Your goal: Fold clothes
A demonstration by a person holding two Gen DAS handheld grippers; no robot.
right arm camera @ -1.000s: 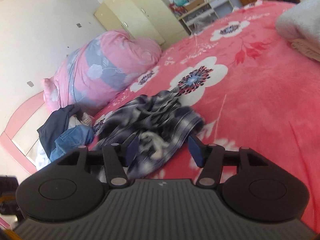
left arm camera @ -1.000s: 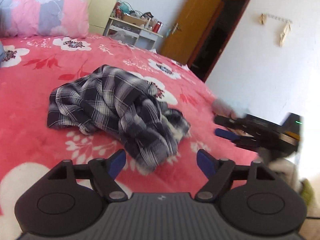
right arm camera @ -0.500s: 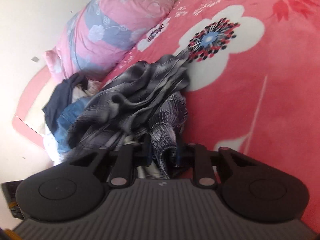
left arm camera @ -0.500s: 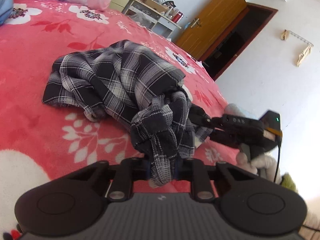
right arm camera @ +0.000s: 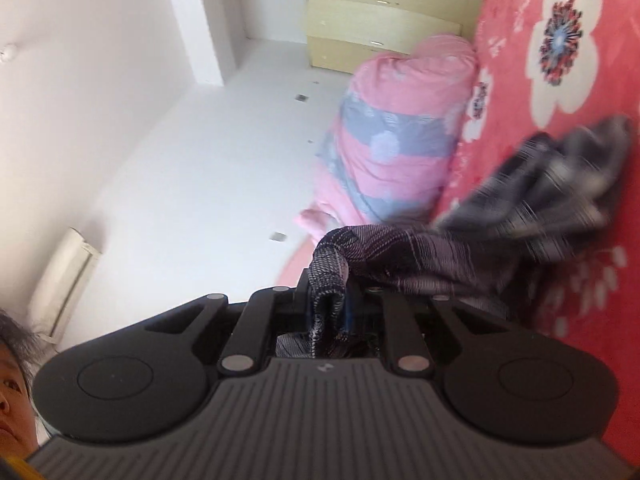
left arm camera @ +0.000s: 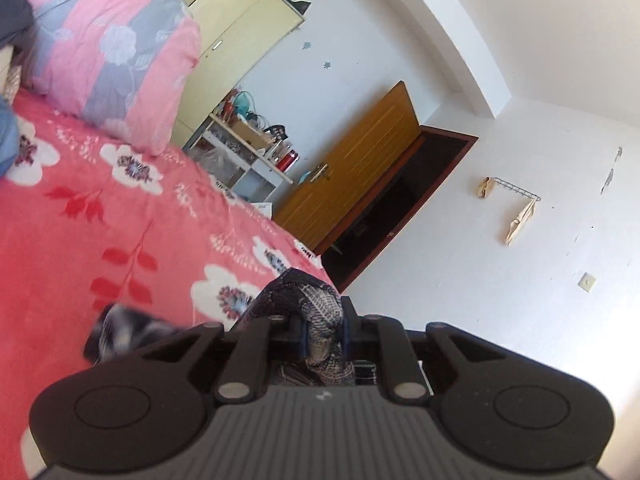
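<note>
A dark plaid shirt (left arm camera: 308, 312) bunches between the fingers of my left gripper (left arm camera: 323, 334), which is shut on a fold of it. More of the cloth hangs blurred to the lower left, above the red floral bedspread (left arm camera: 72, 248). In the right wrist view the plaid shirt (right arm camera: 420, 256) stretches from my right gripper (right arm camera: 328, 308), shut on another fold, out to the right in a blurred mass over the bedspread (right arm camera: 600, 320). Both views are steeply tilted and the shirt is lifted off the bed.
A rolled pink and grey quilt (left arm camera: 108, 48) lies at the head of the bed. A cluttered white shelf (left arm camera: 244, 152), a yellow wardrobe (left arm camera: 236, 20) and an open brown door (left arm camera: 352, 172) stand beyond. A person's head (right arm camera: 12, 384) shows at the left edge.
Both grippers closed on the shirt while it lay on the bed, then rose and tilted, pulling it up off the bedspread. The shirt now hangs and swings, blurred.
</note>
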